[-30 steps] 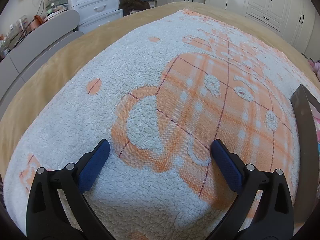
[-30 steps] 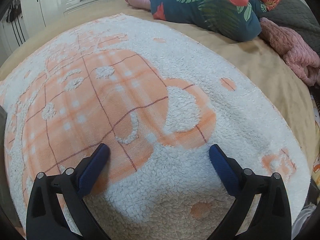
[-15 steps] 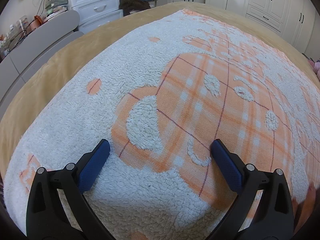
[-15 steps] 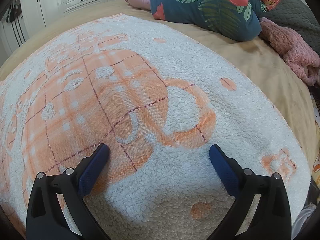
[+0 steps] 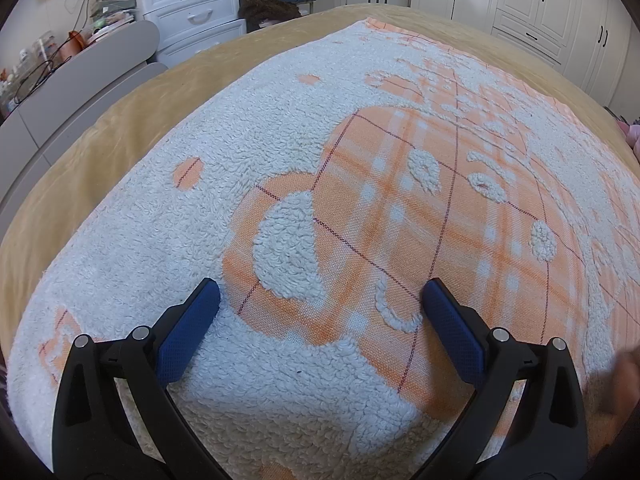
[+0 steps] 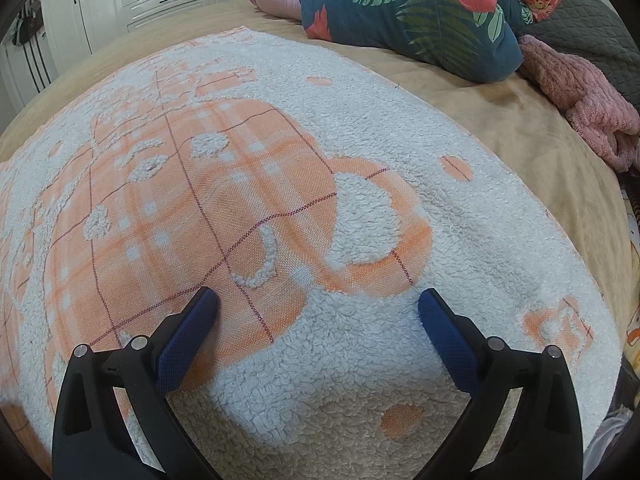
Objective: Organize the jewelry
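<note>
On the bed (image 5: 132, 112) lies a fluffy white and orange towel (image 5: 248, 184) with a checked teacup picture on it. The towel is spread flat over a tan bed cover.

The left gripper (image 5: 320, 304) hangs low over the towel. Its jaws are wide apart and hold nothing. One blue pad (image 5: 188, 336) sits over the white fluff and the other is over the orange part.

The right gripper (image 6: 318, 304) hangs over the same towel, too. Its jaws are also wide apart and empty. Between them shows the white fluff just below the cup picture.

No jewelry shows in either view, so I cannot tell where it is.

At the far right edge of the left view there is a blurry bit that may be a hand (image 5: 622, 384), close to the towel. It is too fuzzy to be sure.

Past the towel in the left view stand white drawers (image 5: 192, 4) and white cupboard doors (image 5: 540, 0). In the right view a dark blue pillow with big flowers (image 6: 424, 12) lies on the bed, with a pink fuzzy blanket (image 6: 576, 96) beside it.
</note>
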Demonstrator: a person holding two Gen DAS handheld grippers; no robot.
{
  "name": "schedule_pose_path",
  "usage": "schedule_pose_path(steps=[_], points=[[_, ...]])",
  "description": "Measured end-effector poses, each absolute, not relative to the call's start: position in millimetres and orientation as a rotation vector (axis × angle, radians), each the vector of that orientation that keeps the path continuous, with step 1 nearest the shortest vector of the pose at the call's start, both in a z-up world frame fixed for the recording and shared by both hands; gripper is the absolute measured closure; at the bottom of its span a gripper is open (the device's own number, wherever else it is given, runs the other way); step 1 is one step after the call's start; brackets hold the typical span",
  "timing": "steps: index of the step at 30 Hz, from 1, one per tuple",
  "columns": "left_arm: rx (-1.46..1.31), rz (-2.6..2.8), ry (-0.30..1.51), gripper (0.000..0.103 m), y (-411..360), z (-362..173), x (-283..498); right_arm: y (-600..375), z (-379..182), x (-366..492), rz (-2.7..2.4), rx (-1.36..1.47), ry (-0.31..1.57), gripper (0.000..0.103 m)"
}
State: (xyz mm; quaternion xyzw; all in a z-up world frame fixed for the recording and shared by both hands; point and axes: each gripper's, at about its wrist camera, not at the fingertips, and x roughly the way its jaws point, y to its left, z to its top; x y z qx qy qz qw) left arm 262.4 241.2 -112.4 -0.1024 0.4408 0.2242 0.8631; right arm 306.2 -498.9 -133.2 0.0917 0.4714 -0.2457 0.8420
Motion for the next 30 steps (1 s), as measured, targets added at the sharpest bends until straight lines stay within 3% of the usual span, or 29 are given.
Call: schedule_pose_path(steps=[30], points=[[-0.215, 0.471, 0.915, 0.01, 240.7, -112.0, 261.9, -498.9, -133.2, 306.3, -0.519, 0.194, 0.996, 0.005]])
